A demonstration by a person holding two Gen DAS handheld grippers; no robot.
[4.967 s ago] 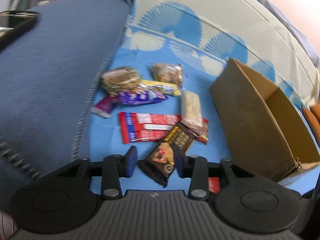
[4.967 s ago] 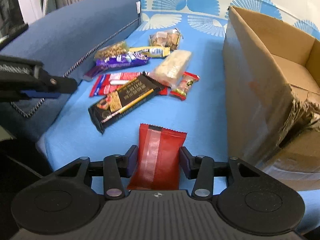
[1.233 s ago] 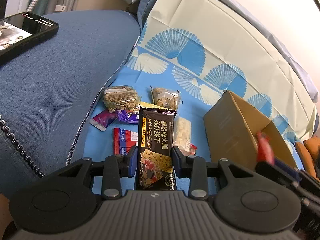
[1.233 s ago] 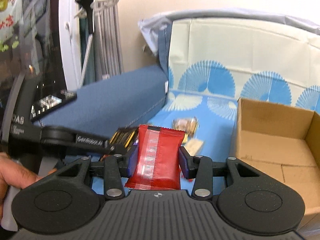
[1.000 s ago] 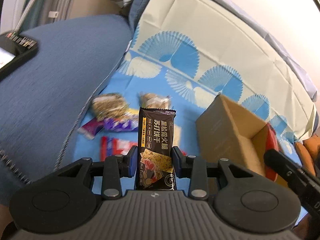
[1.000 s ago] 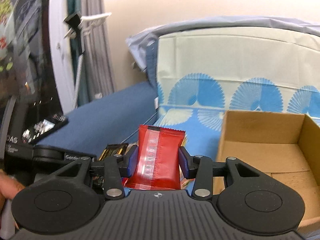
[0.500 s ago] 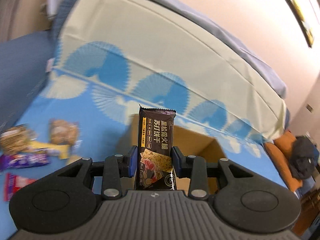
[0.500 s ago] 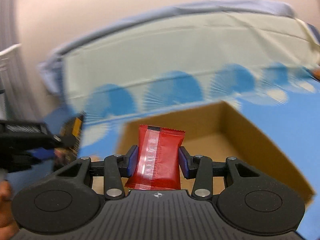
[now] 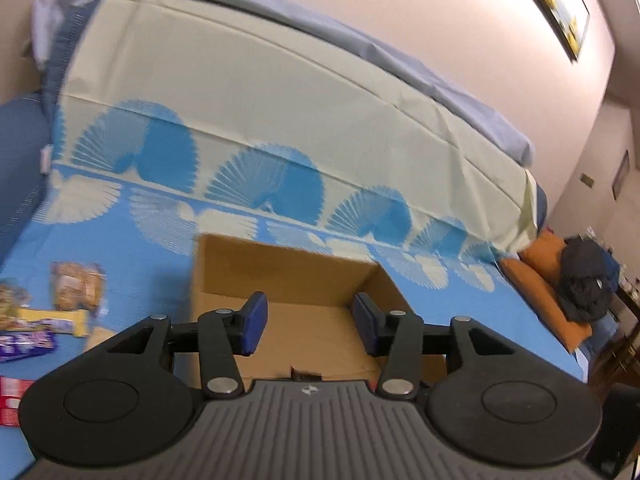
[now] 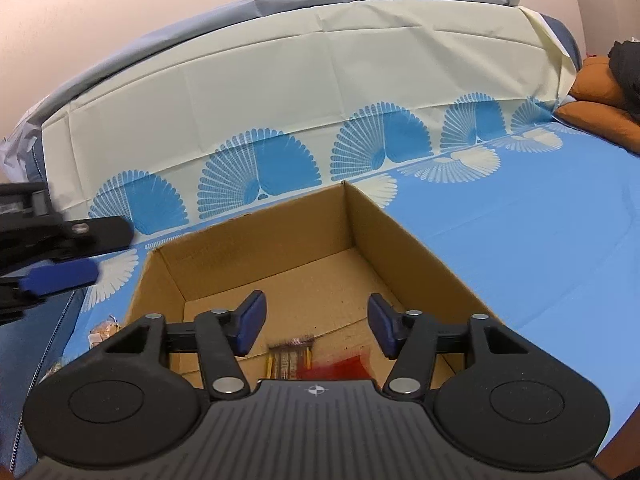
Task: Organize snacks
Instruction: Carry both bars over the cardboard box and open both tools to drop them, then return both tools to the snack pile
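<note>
- Left gripper (image 9: 307, 330) is hanging above the box (image 9: 280, 272), jaws spread wide, gripping nothing
- Right gripper (image 10: 316, 328) is gaping wide over the box too
- Black pack (image 10: 290, 358) and red pack (image 10: 340, 368) are lying side by side on the box floor
- Other snacks (image 9: 74, 288) are sitting on the blue sheet (image 10: 520, 232) left of the box

Both views down into box (image 9: 280, 272)

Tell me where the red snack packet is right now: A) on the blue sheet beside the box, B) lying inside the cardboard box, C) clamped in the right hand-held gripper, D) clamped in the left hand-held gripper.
B: the red snack packet lies on the floor of the cardboard box, below the open, empty right hand-held gripper.
</note>
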